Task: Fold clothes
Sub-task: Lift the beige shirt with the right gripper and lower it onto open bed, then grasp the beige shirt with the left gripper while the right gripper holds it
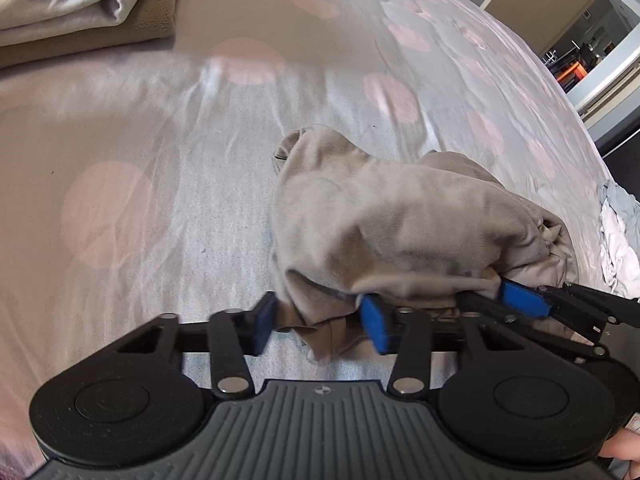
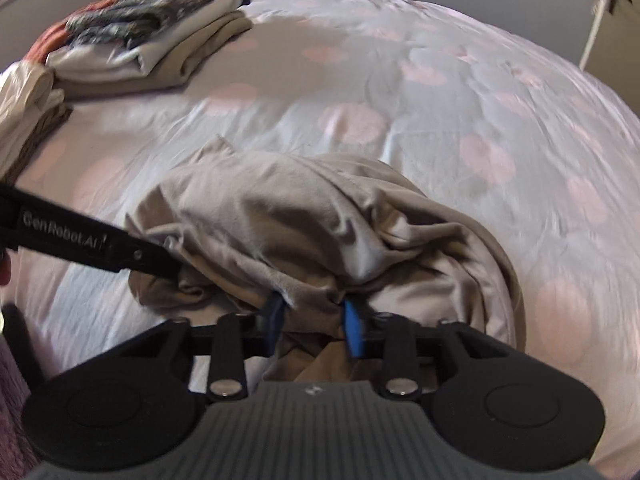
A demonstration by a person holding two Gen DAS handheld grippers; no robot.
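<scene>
So right now I've got a crumpled taupe-grey soft knit garment (image 2: 304, 224) bunched in a heap on the near part of the bed, close to its near edge, on a pale grey bedsheet with big pink dots (image 1: 168, 128).

My right gripper (image 2: 314, 322) looks clamped on a fold of it: the blue pads (image 2: 354, 330) sit close together with cloth pinched between them. My left gripper (image 1: 320, 322) is wider, its pads (image 1: 376, 324) standing apart with a wad of fabric hanging between them, so I honestly can't tell if it's squeezing anything or just sitting around it. In the left view my other gripper's blue tip (image 1: 520, 298) pokes under the same heap from the right side, so both are working at the near hem area, just beside each other.

Step-wise I'd call this the very start of this piece: grabbing and getting ready to spread it out. Nothing is flat yet (it's basically a lump). Next move, I reckon, is to lift and pull the two grips apart so the cloth opens out, then lay it flat toward the middle of the bed before any actual folding.

The stack of folded beige and patterned clothes (image 2: 148, 44) sits well apart at the far left corner. There's also a small whitish rumpled cloth (image 1: 618, 236) at the right edge.
</scene>
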